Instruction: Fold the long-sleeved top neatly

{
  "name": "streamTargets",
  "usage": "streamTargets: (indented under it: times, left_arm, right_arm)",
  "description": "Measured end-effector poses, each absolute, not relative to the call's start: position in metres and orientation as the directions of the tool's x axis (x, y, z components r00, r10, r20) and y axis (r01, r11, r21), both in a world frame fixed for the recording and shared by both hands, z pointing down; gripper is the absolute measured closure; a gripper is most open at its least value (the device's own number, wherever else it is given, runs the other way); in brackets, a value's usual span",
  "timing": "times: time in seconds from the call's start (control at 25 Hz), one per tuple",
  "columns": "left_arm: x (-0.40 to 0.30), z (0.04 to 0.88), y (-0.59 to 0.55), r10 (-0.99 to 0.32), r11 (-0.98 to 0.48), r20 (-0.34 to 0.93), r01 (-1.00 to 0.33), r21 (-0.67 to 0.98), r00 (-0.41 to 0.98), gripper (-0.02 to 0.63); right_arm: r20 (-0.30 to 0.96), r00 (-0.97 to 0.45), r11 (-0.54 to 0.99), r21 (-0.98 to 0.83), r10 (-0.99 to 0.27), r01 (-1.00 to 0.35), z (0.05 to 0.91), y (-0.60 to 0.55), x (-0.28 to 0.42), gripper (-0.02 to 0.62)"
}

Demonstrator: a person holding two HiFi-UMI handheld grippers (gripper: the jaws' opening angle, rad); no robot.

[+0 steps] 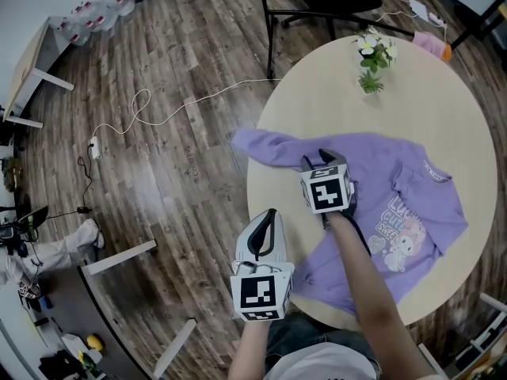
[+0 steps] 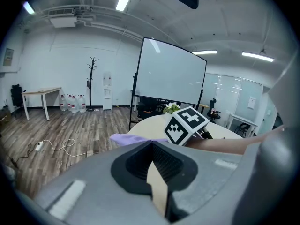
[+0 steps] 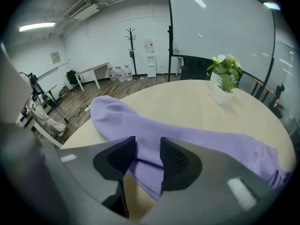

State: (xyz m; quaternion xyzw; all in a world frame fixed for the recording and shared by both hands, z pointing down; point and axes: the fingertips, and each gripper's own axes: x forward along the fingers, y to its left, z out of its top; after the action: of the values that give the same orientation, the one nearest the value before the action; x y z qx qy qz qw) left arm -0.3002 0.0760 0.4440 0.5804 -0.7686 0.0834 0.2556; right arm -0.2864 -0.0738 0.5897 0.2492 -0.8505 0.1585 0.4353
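1. I am holding my right gripper (image 1: 323,158) tilted down over the purple long-sleeved top (image 1: 400,212), right at its outstretched sleeve (image 1: 265,147).
2. In the right gripper view, my gripper (image 3: 147,146) is standing moderately wide. The sleeve (image 3: 140,125) is lying between the two pads, and they are not pinching it.
3. I am keeping my left gripper (image 1: 271,214) at about 7 o'clock from the right one, with its tip at the edge of the bench (image 1: 428,101).
4. In the left gripper view, that gripper (image 2: 151,146) is sitting closed with nothing in it. My right gripper's marker cube (image 2: 186,124) is showing just beyond it.
5. The top is lying spread face up on the round bench. Its collar is pointing toward 3 o'clock and its printed front is showing.
6. The sleeve is stretching toward 10 o'clock, with its cuff reaching the bench's rim.
7. A potted plant (image 1: 372,58) is standing at 12 o'clock from the top, well apart from it.
8. A white cable (image 1: 142,105) is trailing over the wooden floor (image 1: 182,188) at 9 o'clock from the bench.
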Motion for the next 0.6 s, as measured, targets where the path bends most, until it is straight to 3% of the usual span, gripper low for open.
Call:
streamTargets:
  times: [0.2, 0.36, 0.6]
  left_arm:
    - [-0.302, 0.449, 0.075, -0.848, 0.307, 0.495, -0.937, 0.166, -0.190, 0.606]
    - [-0.300, 0.450, 0.075, -0.845, 0.306, 0.500, -0.937, 0.167, -0.186, 0.606]
    - [-0.298, 0.448, 0.072, -0.849, 0.299, 0.496, -0.940, 0.164, -0.184, 0.606]
  right_arm:
    - [0.811, -0.490, 0.818, -0.025, -0.319, -0.574, 0.589, -0.074, -0.287, 0.431]
    - [0.802, -0.483, 0.814, 0.006, -0.351, -0.581, 0.588, -0.080, -0.282, 0.544]
    - [0.778, -0.523, 0.798, -0.047, -0.348, -0.601, 0.582, -0.085, -0.278, 0.551]
